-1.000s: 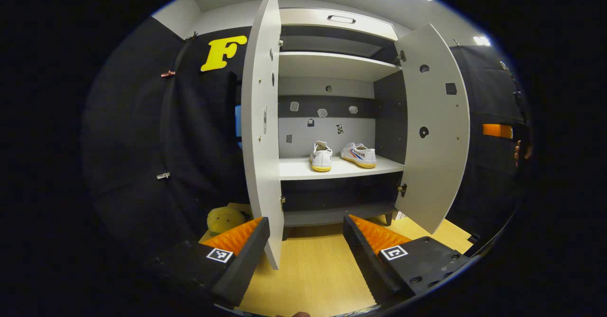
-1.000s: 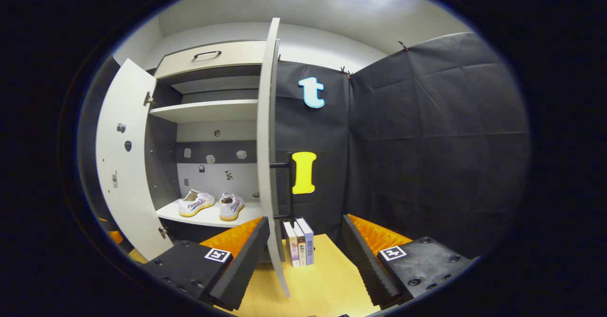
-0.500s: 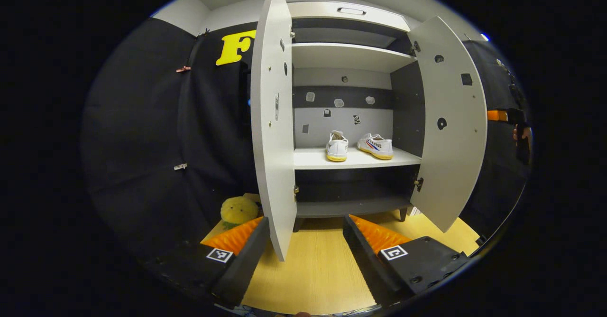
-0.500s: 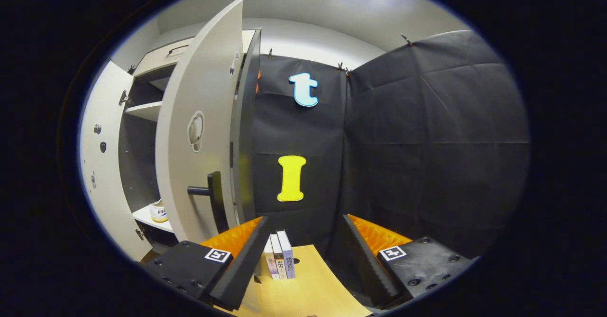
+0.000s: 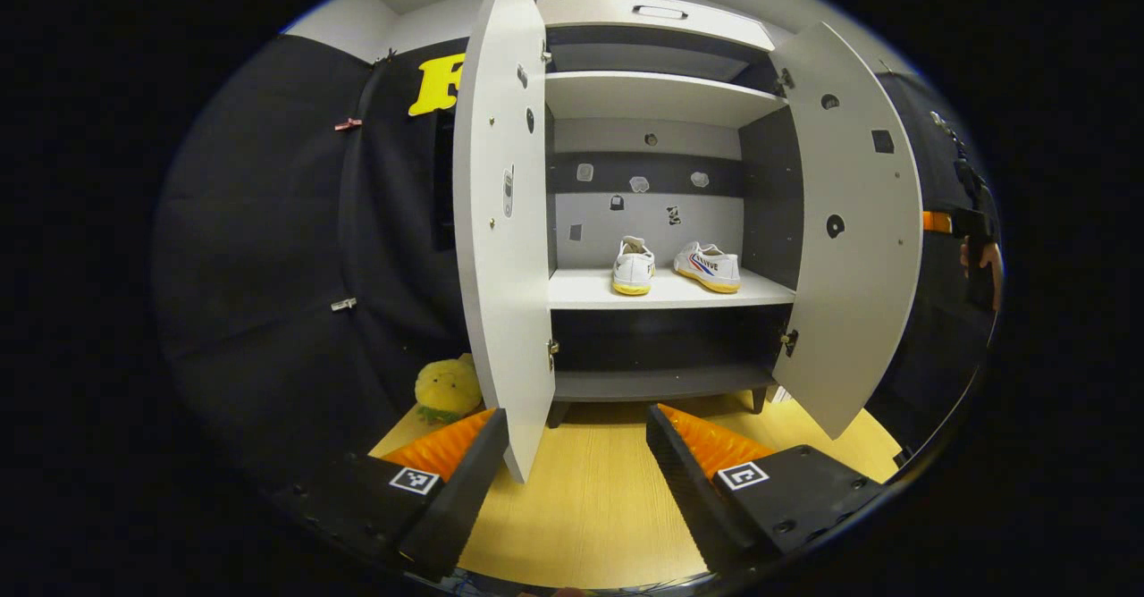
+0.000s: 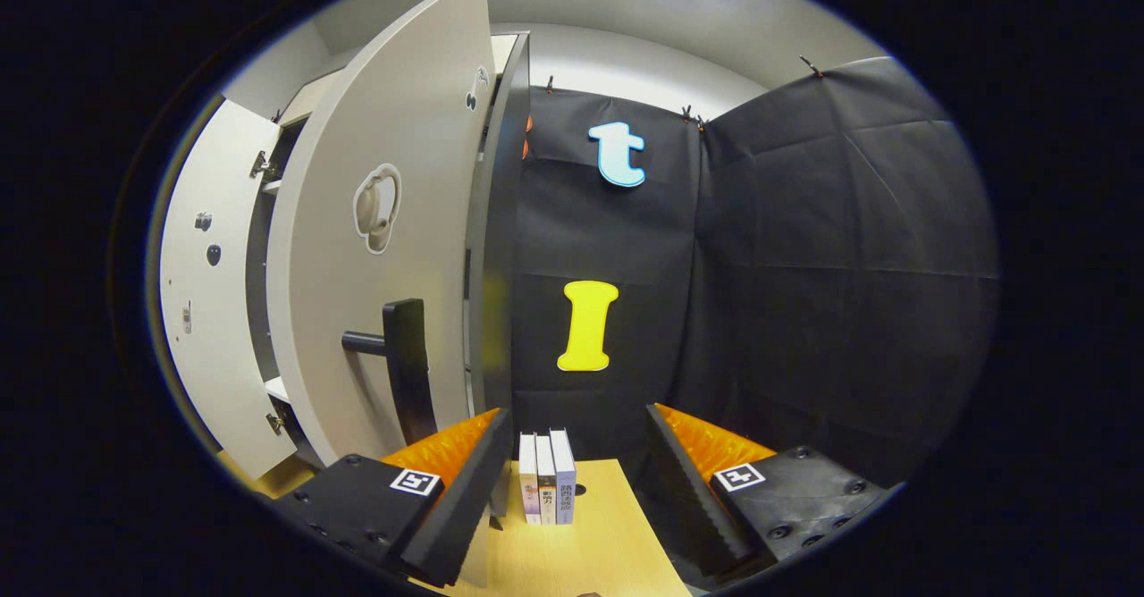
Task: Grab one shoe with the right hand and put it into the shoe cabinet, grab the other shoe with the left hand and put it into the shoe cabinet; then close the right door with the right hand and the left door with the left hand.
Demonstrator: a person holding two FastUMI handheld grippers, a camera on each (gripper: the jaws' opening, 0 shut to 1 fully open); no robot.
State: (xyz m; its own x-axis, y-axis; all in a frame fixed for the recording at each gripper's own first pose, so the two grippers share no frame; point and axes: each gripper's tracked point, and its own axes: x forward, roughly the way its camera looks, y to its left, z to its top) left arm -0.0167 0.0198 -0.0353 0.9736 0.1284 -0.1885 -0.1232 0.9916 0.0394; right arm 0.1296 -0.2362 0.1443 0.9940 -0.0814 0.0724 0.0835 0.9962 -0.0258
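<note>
Left gripper view: left door [image 5: 500,222] stands edge-on just ahead of the left gripper [image 5: 576,481], jaws apart, its lower corner between the fingers. Bare floor [image 5: 599,499] runs ahead to the cabinet. Right door [image 5: 849,231] angles outward, narrowing the opening.

Right gripper view: right door [image 6: 375,248] with its protruding handle [image 6: 402,365] blocks the left side; upright books [image 6: 547,476] stand between the fingers.

Two white shoes with yellow soles, one [image 5: 633,266] plain, the other [image 5: 707,266] striped red and blue, sit on a white shelf [image 5: 670,290]. The cabinet doors [image 5: 500,213] are pale grey, its interior dark grey. The floor [image 5: 590,508] is light wood-grain; a plush toy [image 5: 447,389] is yellow.
</note>
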